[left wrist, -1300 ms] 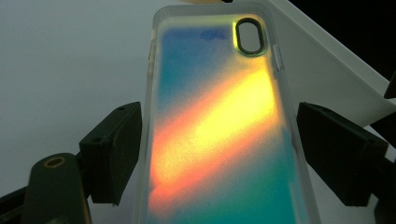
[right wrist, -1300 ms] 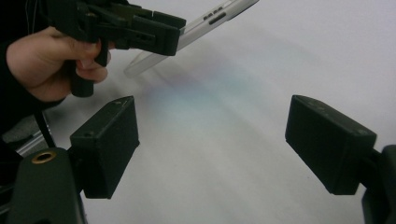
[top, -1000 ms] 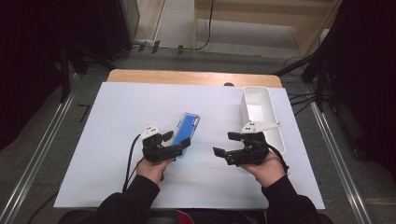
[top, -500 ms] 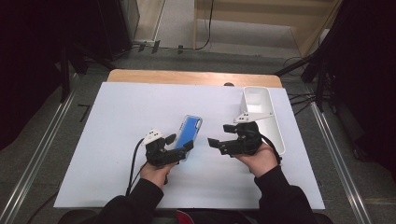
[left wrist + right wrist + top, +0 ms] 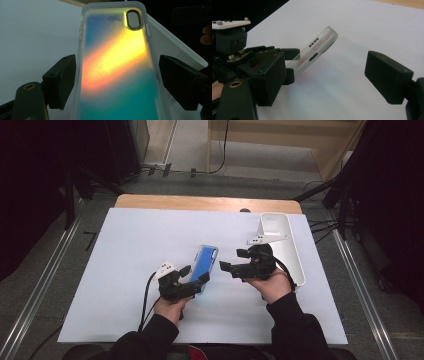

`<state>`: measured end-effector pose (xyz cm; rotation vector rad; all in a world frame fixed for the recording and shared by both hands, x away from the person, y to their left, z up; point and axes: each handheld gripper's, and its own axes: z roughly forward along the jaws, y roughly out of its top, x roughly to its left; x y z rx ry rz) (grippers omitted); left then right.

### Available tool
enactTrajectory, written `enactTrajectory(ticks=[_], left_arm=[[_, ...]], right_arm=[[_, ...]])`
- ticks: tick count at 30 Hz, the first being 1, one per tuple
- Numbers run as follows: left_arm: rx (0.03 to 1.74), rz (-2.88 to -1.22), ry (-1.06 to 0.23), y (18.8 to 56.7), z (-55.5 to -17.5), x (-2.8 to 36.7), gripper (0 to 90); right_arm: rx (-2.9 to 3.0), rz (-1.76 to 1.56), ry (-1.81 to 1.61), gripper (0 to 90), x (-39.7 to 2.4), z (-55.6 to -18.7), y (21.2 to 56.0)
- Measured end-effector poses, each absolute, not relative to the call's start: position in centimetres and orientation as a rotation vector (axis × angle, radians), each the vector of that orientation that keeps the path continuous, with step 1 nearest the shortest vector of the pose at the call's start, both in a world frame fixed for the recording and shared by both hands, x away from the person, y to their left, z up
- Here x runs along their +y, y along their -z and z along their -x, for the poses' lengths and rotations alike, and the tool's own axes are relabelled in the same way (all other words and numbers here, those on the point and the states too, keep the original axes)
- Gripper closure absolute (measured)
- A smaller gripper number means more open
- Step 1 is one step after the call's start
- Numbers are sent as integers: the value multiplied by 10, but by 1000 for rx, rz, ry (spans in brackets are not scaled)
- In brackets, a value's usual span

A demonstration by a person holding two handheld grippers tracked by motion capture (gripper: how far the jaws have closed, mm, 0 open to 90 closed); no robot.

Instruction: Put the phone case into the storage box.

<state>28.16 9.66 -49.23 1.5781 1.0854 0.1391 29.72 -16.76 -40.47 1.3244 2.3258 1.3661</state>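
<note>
A translucent phone case (image 5: 204, 262) with a blue-to-orange sheen sits between the jaws of my left gripper (image 5: 195, 273). In the left gripper view the case (image 5: 117, 65) spans the whole gap, camera cut-out at the far end, and both pads press its long edges. The right gripper view shows the case (image 5: 317, 53) tilted up off the white mat, its far end raised. My right gripper (image 5: 231, 259) hovers just right of the case with its jaws pointing left. Its jaws stand wide apart (image 5: 329, 77) with nothing between them.
A white rectangular tray (image 5: 295, 255) stands at the mat's right edge, behind my right hand. The white mat (image 5: 125, 270) covers a wooden table whose far edge (image 5: 200, 202) shows. Cables and dark stands ring the table.
My right gripper has moved left, away from the tray and toward the case. The left gripper and the case have barely shifted.
</note>
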Motion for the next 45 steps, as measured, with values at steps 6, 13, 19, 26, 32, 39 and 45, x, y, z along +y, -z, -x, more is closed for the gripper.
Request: enactTrajectory(ticks=[6, 13, 19, 26, 32, 39, 45], left_arm=[[1069, -1569, -166, 493, -280, 93, 168], [1053, -1570, -180, 495, -279, 92, 168], [1034, -1574, -202, 495, -277, 89, 168], [1000, -1578, -252, 496, -276, 88, 168], [983, -1575, -265, 495, -274, 87, 169], [985, -1566, -265, 495, -273, 86, 168], [976, -1566, -275, 495, -272, 85, 168]], right_arm=[[2321, -1352, -1376, 163, -163, -306, 404], [2323, -1376, -1395, 199, -158, -314, 398], [2331, -1401, -1396, 211, -157, -320, 396], [2340, -1476, -1395, 251, -157, -329, 399], [2352, -1530, -1402, 284, -155, -336, 404], [2359, -1573, -1421, 321, -154, -342, 409], [2353, -1627, -1448, 382, -153, -347, 414]])
